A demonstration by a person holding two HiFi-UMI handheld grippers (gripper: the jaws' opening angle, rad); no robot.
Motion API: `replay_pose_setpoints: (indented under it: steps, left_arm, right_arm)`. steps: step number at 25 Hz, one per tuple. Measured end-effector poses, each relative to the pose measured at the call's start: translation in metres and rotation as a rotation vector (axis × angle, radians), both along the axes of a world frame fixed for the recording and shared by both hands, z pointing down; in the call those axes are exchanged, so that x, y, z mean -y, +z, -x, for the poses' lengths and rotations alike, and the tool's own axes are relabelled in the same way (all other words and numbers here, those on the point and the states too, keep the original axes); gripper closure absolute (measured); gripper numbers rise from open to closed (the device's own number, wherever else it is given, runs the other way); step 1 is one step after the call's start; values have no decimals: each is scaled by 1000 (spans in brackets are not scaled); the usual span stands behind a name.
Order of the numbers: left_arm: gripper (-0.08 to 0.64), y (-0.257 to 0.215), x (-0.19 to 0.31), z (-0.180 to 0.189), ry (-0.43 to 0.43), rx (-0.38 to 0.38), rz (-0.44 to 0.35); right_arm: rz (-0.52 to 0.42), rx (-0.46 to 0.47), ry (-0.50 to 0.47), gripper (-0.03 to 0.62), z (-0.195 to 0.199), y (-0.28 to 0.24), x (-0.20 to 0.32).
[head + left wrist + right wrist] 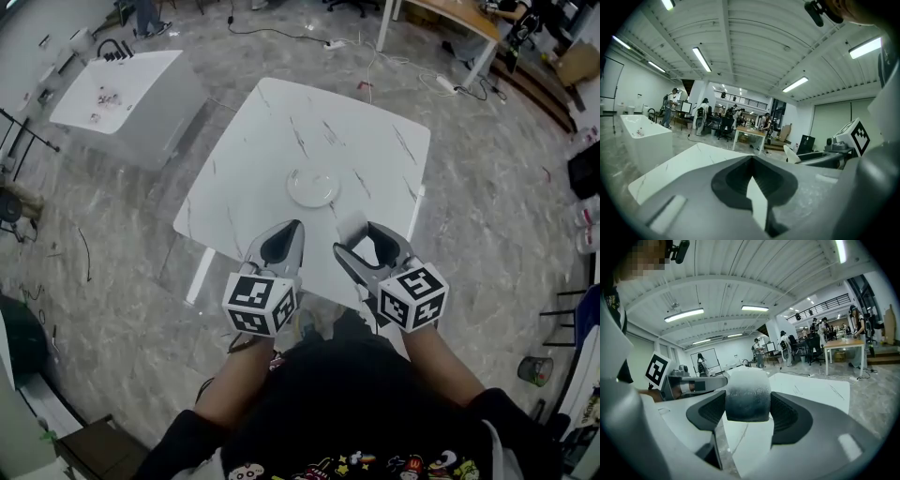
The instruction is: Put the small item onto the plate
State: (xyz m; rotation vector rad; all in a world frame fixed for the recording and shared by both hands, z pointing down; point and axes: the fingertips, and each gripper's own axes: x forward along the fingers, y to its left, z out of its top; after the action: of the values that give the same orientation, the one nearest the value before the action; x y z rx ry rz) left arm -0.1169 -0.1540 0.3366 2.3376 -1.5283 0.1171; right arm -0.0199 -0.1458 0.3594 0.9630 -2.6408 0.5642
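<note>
1. Head view: the plate point(312, 186) sits mid-table point(375, 141); the right tongs point(359, 237) hover by the near edge.
2. Left gripper view: the left tongs point(752, 160) are closed and empty.
3. Right gripper view: the right tongs clamp the small item point(746, 397); best to carry it level over the plate before opening.

Left gripper point(289, 234): 7 o'clock from the middle of the head view, jaws pointing to 1 o'clock; marker cube point(261, 303) at the rear.
Left jaws: closed tip to tip, nothing between them.
Left forearm point(234, 382): bare, running from 7 o'clock up to the gripper; dark sleeve above the elbow.
Right gripper point(361, 239): 5 o'clock from the middle, jaws pointing between 10 and 11 o'clock, angled toward the left gripper.
Right jaws: clamped on the small item point(747, 397), one pad on each side.
Right forearm point(445, 361): bare, coming in from 5 o'clock.
Spacing: grippers near each other, tips apart.
</note>
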Motion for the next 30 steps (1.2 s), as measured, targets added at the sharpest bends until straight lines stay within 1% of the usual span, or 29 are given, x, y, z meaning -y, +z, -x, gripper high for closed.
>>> replay_pose_setpoints:
  steps: [5,12,22,30]
  left_arm:
    - [560,16,29,-8,-53,-1,25]
    - [560,35,58,-12,-138,-7,66]
    - [560,75,94,-2,-224,-7,133]
    - [560,112,113,17,-275,-12,186]
  right_arm:
    - [17,-14,-51,268,-8,14,34]
    - [58,-48,-147,268,-4,38,68]
    - [106,-74,-244,268,17,76,114]
    - [103,-143,-290,268,37,114,147]
